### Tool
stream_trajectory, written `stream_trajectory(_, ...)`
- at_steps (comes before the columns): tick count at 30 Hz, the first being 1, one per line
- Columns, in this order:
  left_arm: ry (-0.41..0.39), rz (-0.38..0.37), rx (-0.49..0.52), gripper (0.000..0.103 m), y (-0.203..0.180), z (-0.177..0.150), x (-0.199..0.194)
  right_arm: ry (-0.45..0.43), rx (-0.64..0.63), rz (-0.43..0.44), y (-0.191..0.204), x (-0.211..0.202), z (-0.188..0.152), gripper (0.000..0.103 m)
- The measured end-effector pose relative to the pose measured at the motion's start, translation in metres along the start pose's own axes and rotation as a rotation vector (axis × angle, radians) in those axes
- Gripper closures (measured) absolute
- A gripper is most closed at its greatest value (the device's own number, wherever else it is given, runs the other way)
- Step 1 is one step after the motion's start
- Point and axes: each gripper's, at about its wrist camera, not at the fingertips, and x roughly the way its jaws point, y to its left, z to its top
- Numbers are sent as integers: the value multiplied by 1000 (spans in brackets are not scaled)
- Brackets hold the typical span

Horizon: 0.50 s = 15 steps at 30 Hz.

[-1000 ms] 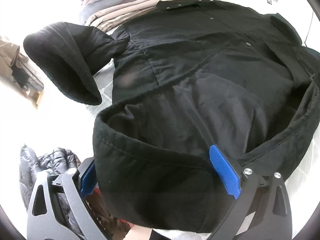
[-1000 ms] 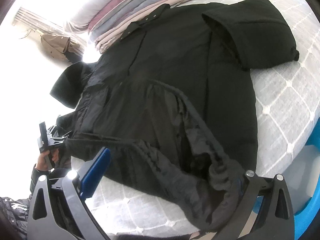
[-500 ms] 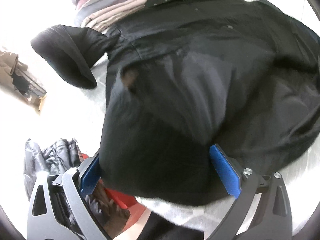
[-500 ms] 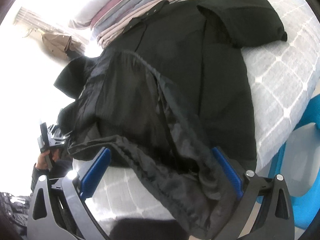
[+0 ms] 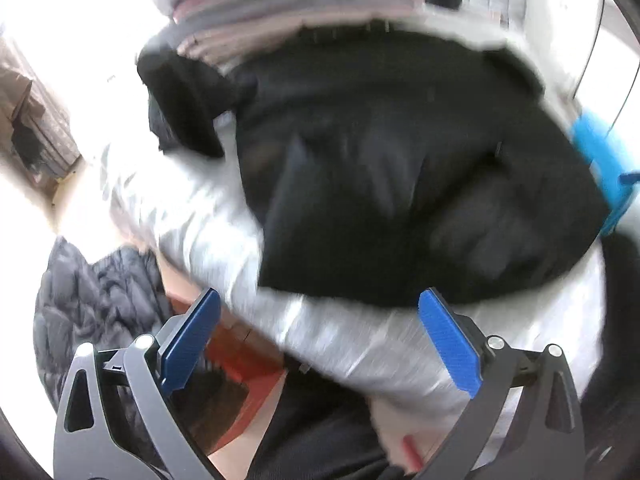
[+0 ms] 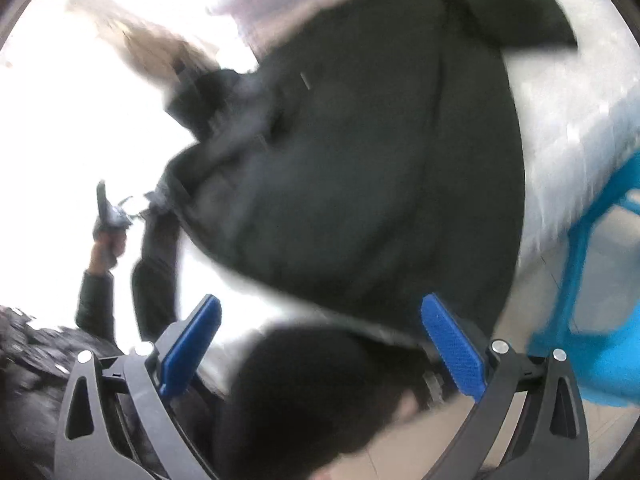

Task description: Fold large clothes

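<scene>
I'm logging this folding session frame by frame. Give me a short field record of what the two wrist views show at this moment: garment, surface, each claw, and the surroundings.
garment: black jacket, lying on the bed, hem end doubled over the body
surface: bed with pale quilted cover
left claw: open, nothing between the pads, near the bed edge
right claw: open, nothing between the pads
behind jacket: stack of folded clothes, pink and grey
floor: dark puffer jacket
beside bed: blue plastic chair
image quality: both views motion-blurred

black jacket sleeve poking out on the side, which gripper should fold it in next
Left, probably. The loose sleeve lies nearest the left gripper; the right gripper would have to cross the whole black jacket. Both are open, holding nothing.
</scene>
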Motion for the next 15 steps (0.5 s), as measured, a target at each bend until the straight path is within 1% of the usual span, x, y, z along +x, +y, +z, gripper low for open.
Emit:
stream_trajectory(1,-28,0,-19,7,3,10,-5,-48,6,18,4,-3,16,6)
stream_trajectory(3,-93,8,-78,7,11,38,-12,-93,7,26,11,11,48,6)
stream_trajectory(4,-110,8,-99,7,14,48,-11,-93,2,24,16,21,61,6)
stream_trajectory(5,-128,8,-136,7,20,62,-6,-83,-6,41,23,43,82,6)
stream_trajectory(6,-132,0,-178,7,25,75,3,-73,-9,62,28,56,91,6)
stream_trajectory(8,-116,-18,-248,7,35,91,25,-32,-20,139,45,111,126,6)
stream_trajectory(9,-100,-22,-286,7,40,97,39,-16,-19,156,48,129,136,6)
stream_trajectory(11,-74,-33,-330,7,48,100,56,54,-10,201,57,189,167,6)
stream_trajectory(12,-65,-47,-350,7,50,99,65,80,-8,204,57,208,178,6)
stream_trajectory(13,-63,-52,-354,7,48,95,68,119,-1,204,59,238,188,6)
stream_trajectory(15,-50,-58,-349,7,50,88,75,185,23,201,60,289,205,6)
